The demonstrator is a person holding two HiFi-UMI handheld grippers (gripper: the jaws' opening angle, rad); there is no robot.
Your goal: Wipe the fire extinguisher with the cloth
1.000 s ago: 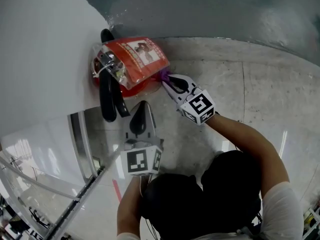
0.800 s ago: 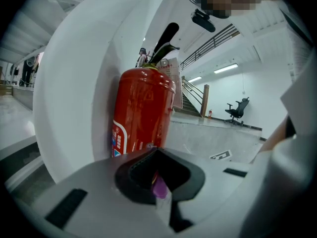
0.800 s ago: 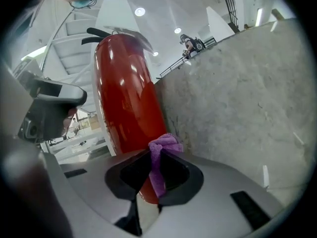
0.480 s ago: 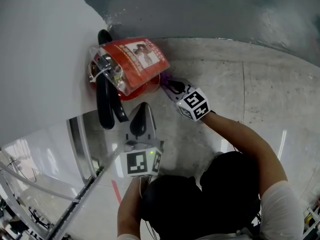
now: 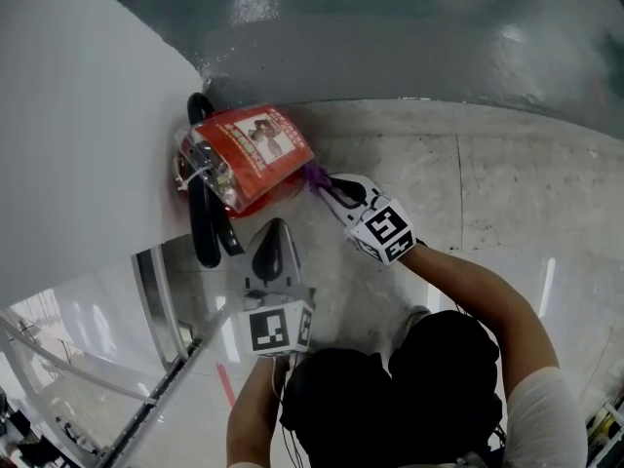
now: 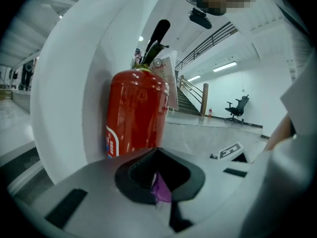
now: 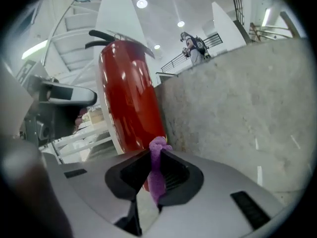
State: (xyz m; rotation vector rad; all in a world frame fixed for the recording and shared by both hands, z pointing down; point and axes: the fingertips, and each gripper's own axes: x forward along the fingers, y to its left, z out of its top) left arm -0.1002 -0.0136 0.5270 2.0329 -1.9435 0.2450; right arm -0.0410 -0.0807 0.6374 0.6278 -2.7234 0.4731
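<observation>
While fire extinguisher [image 5: 244, 159] stands upright, right gripper [image 5: 330, 187] clamps cloth [image 7: 157, 175] beside it; left gripper [image 5: 274, 228] clamps purple scrap [image 6: 161, 188].

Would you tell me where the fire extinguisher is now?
The red fire extinguisher stands upper left in the head view, against the white wall, with the right gripper's purple cloth at its right side.

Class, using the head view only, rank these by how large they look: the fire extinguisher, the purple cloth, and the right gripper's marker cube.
1. Fire extinguisher, largest.
2. Right gripper's marker cube, though it sits nearer the camera.
3. Purple cloth, smallest; only a tuft shows.
</observation>
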